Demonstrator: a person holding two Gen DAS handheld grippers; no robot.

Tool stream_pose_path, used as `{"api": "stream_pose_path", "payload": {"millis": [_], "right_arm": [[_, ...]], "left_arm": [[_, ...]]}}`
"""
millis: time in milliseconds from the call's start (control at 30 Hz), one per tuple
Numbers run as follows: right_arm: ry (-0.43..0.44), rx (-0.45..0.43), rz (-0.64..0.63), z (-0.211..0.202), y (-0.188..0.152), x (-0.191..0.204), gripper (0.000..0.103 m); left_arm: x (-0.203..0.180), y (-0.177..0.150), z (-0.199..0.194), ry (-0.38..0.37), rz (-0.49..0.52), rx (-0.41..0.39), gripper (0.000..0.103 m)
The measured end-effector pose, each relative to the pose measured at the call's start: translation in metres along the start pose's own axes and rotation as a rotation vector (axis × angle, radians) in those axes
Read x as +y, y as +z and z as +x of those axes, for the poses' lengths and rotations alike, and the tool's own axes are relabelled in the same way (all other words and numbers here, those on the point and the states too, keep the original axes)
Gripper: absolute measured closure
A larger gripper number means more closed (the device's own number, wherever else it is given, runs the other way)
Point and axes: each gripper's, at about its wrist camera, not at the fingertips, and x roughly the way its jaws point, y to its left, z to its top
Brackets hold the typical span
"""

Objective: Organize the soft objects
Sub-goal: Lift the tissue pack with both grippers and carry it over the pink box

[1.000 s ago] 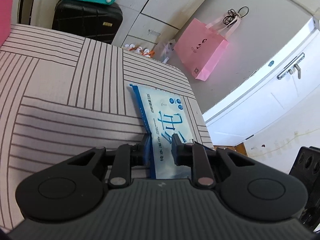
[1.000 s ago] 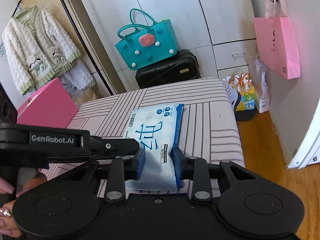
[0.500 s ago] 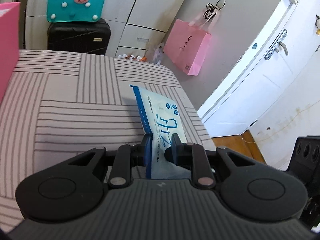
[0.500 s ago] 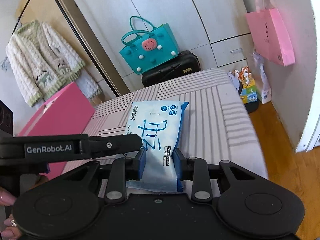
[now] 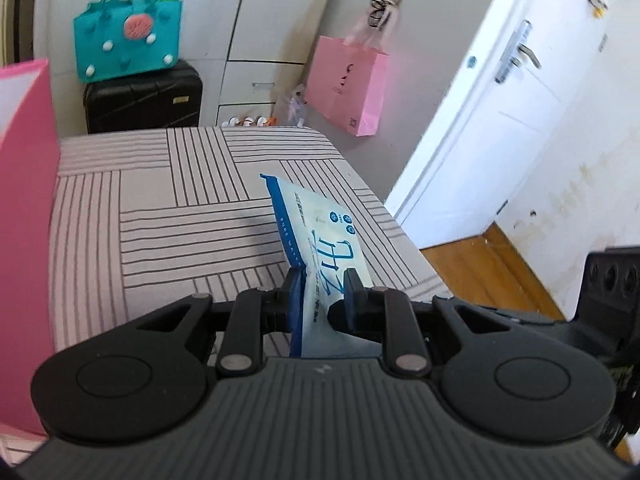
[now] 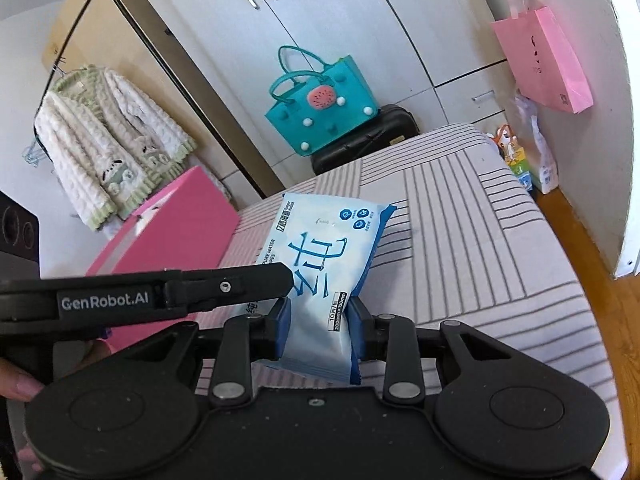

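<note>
Wardrobe: white doors, fills the far wall behind everything.

Bed: pale cover with dark line blocks; it lies under my work.

Door: white, metal handle, at the right in the left wrist view.

Pink box: stands on the bed at my left side, well apart from the pack.

Cardigan: cream with green trim, hangs on a rack beside the wardrobe.

Suitcase: black, upright at the bed's far end.

Teal bag: sits on top of the suitcase.

Pink paper bag: hangs on the wall to the right.

Wipes pack: blue and white soft pack with large blue characters. It is lifted clear of the bed cover, tilted, its far end pointing toward the suitcase, held at its near end by both of my tongs.

My right gripper: blue pads pressed into both sides of the pack's near end.

My left gripper: clamped on the same pack; in the right wrist view its black finger reaches in from the left across the pack's near corner.
</note>
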Motion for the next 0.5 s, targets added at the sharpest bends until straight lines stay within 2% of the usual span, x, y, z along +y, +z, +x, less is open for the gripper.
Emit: {"api": "stream_pose_path", "payload": {"millis": [233,500], "right_arm": [[0.073,0.013,-0.025,-0.016,-0.008,0.023,0.062],[0.098,0.038,-0.105,-0.033,-0.007,0.047,0.062]], "left_arm": [[0.001,-0.004,-0.033,0.002,0.049,-0.001,0.084],[-0.001,-0.008,-0.064,-0.004,0.068,-0.012,0.084]]}}
